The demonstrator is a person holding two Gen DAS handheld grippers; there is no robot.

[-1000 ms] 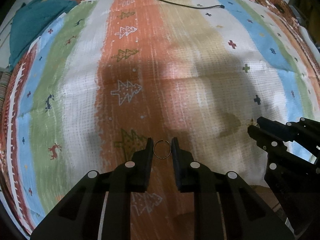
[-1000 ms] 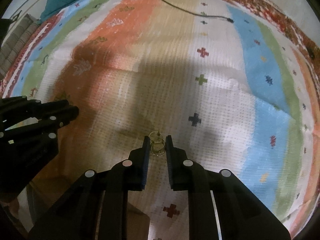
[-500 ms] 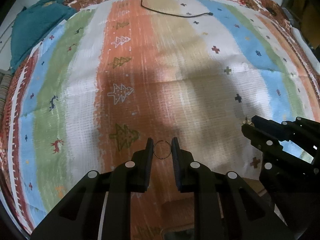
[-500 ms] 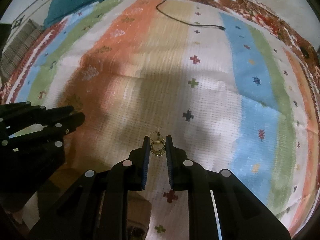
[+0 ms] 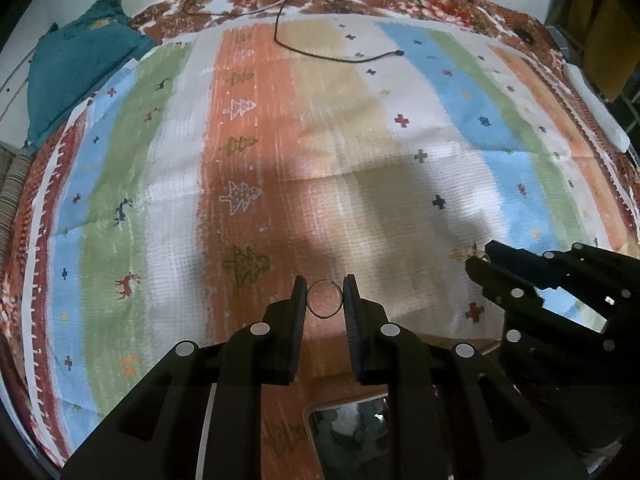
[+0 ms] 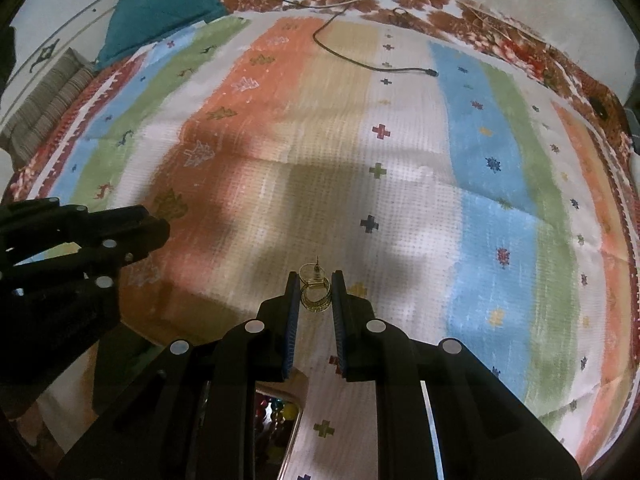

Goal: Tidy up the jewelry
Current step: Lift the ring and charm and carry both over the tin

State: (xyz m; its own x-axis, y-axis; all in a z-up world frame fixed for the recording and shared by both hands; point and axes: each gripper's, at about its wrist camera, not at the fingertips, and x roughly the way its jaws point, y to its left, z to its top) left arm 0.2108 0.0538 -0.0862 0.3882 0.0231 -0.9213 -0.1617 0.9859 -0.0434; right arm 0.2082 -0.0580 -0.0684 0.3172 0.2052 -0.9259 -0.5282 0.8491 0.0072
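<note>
Up close, the left gripper has its fingers drawn nearly together on a thin dark ring, which stands pinched between the two pads, clear of the cloth below. Its neighbour, the right gripper, is closed just as narrowly on a gold hoop earring; the hoops sit between the blue-lined fingers and a small pin sticks out past the tips. Both tools point steeply downward and sit near each other, each showing at the edge of the other's view: the right one at the left camera's right side, the left one at the right camera's left side.

Beneath them spreads a striped blanket in orange, tan, white, blue and green bands, dotted with little trees, crosses and deer, with a red-brown patterned border. Just under the left tool, at the bottom of its view, shows the corner of a jewelry box with pale contents; the right camera catches a similar shiny-edged compartment holding coloured beads. Farther off, a black cable trails across the blanket's far end, and a teal cloth lies bunched at the far left corner.
</note>
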